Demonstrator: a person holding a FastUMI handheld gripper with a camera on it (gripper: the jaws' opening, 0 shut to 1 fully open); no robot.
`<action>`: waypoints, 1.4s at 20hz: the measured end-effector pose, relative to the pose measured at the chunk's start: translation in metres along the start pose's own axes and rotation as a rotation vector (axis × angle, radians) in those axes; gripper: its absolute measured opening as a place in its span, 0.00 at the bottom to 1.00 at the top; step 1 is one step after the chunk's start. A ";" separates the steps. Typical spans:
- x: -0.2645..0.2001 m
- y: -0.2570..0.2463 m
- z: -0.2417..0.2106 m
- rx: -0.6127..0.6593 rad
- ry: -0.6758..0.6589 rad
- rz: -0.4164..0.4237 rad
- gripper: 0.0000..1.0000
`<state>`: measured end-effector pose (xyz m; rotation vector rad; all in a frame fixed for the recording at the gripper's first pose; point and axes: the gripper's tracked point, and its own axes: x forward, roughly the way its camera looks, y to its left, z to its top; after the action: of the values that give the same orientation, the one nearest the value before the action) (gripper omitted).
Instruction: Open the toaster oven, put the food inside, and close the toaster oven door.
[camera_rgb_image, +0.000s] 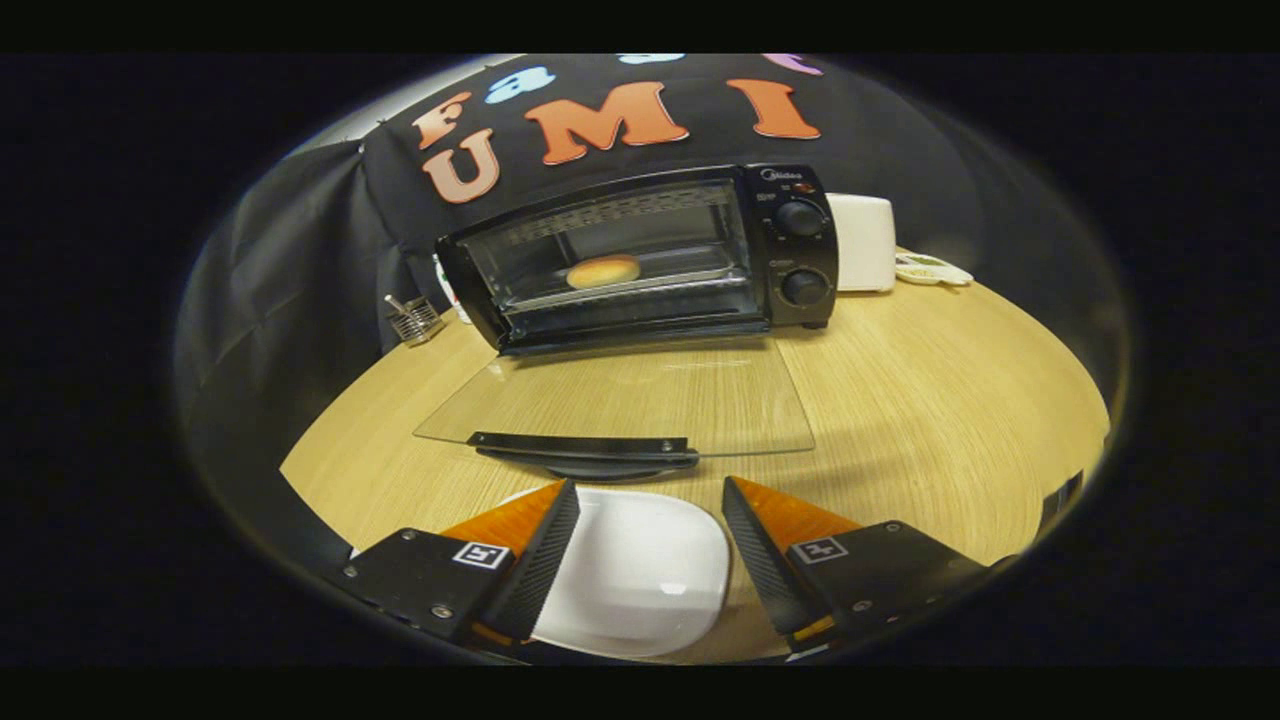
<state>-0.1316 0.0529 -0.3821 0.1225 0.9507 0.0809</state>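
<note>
Claw (650, 500) apart nr door (640, 400) edge; bun (603, 271) inside

Even overhead light, sharp centre, strong fisheye bending, dim edges.

I see a round, pale wood-grain surface (950, 400) under soft light, with black cloth (290, 260) draped as the booth's wall behind it.

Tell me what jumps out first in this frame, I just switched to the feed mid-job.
The black toaster oven stands open at the back of the wooden table, its glass door folded flat toward the claw. A golden bun already sits on the rack inside. The claw is open and empty, with a white dish lying between its fingers.
</note>
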 end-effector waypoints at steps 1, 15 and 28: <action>0.002 0.007 0.001 -0.006 0.007 0.018 0.87; -0.004 0.013 0.035 -0.101 -0.039 -0.041 0.92; -0.019 0.023 0.115 -0.073 -0.210 0.038 0.94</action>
<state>-0.0492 0.0657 -0.2975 0.0802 0.7349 0.1347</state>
